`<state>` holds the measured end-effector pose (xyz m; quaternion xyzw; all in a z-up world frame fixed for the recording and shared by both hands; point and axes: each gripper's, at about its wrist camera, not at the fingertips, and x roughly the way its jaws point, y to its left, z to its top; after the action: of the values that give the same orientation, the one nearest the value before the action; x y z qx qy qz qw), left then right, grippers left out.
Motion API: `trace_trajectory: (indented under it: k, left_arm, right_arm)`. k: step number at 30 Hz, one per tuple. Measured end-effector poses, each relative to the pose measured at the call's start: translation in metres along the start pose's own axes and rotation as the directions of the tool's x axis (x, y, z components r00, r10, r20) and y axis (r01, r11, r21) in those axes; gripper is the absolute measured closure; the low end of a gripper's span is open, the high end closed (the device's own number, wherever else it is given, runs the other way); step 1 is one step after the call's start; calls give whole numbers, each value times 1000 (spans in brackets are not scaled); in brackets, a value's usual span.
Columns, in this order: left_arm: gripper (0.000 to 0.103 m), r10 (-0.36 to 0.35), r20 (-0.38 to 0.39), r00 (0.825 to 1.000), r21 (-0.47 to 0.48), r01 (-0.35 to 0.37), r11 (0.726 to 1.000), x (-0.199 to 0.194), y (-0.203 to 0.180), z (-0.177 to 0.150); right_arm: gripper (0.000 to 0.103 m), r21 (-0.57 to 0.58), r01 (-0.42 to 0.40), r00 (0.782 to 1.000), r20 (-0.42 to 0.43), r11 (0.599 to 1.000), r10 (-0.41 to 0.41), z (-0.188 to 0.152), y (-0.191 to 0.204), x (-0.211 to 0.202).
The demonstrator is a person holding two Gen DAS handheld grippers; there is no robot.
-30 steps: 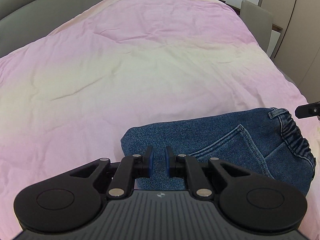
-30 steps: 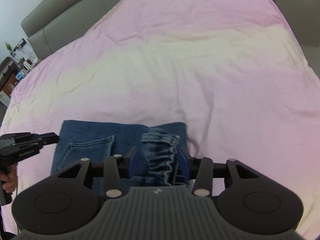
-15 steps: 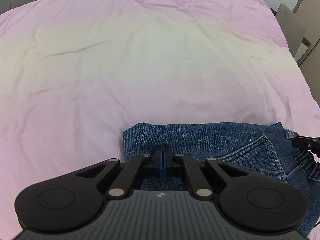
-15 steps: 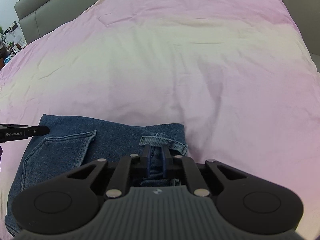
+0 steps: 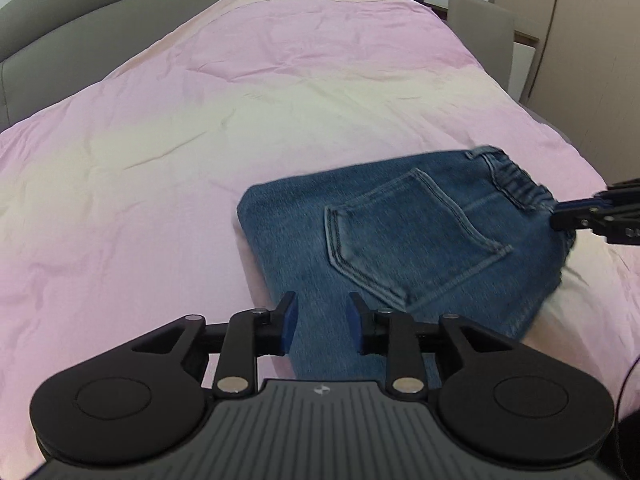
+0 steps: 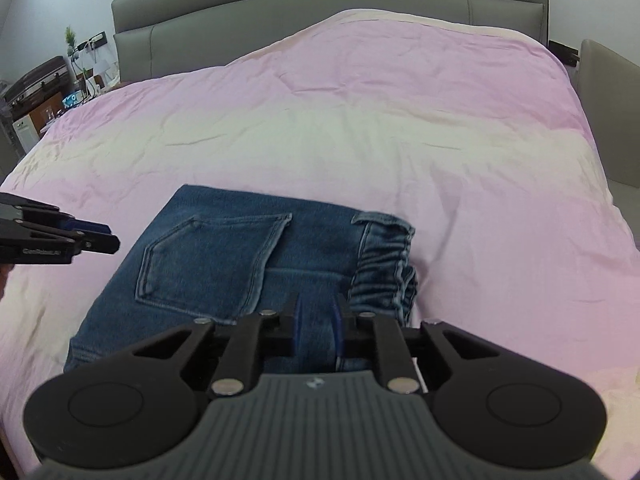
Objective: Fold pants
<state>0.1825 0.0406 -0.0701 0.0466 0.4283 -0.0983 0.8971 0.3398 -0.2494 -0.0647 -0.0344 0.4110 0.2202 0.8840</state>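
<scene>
Denim pants (image 5: 400, 240) folded into a compact block, lying on the pink bedspread (image 5: 200, 140) near the bed's front edge, back pocket (image 5: 400, 236) facing up.

Left wrist view: left tool (image 5: 322, 316) at 6 o'clock, jaws parted, having just been opening. Denim sits between the blue pads (image 5: 289, 318) with a gap on both sides, so no grip. Folded edge of the pants runs toward 10 o'clock from the tool. Elastic waistband (image 5: 516, 178) at 2 o'clock. Right tool (image 5: 576, 216) enters at 3 o'clock, tips at the waistband corner; slightly blurred.

Right wrist view: right tool (image 6: 316, 328) at 6 o'clock, jaws narrowly apart, having just been opening a little. Denim shows between the pads; pads look clear of it, contact hard to confirm. Gathered waistband (image 6: 386, 264) just beside the tool at 1 o'clock, pocket (image 6: 208, 256) at 11 o'clock. Left tool (image 6: 100, 236) comes in at 9 o'clock, tips over the bedspread just off the pants' left edge, jaws seen edge-on.

Farther back: bedspread wrinkled, pink fading to pale cream in a band across the middle. Grey padded headboard (image 6: 320, 12) at 12 o'clock. Cluttered side shelf (image 6: 44, 92) with a small plant at 10 o'clock in the right view. Beige chair back (image 5: 480, 28) and wardrobe panels (image 5: 592, 40) at 1–2 o'clock in the left view.
</scene>
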Motion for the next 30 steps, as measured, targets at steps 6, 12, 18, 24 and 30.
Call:
trace_trajectory:
  k: [6, 12, 18, 24, 30]
  left_arm:
    - [34, -9, -51, 999, 111, 14, 994, -26, -33, -46]
    - [28, 177, -35, 984, 257, -162, 953, 7, -73, -79]
    - [47, 287, 5, 958, 301, -275, 913, 27, -87, -88]
    - [82, 331, 87, 940, 327, -341, 881, -3, -81, -91]
    - [86, 258, -45, 965, 146, -249, 958, 4, -52, -92]
  right_arm:
    - [92, 182, -34, 999, -31, 983, 41, -31, -17, 32]
    - [94, 206, -46, 998, -27, 977, 53, -29, -18, 32]
    - [94, 204, -53, 998, -26, 977, 59, -31, -19, 33]
    - [95, 210, -62, 997, -23, 976, 68, -31, -22, 32]
    - [96, 208, -77, 995, -47, 975, 89, -32, -22, 36]
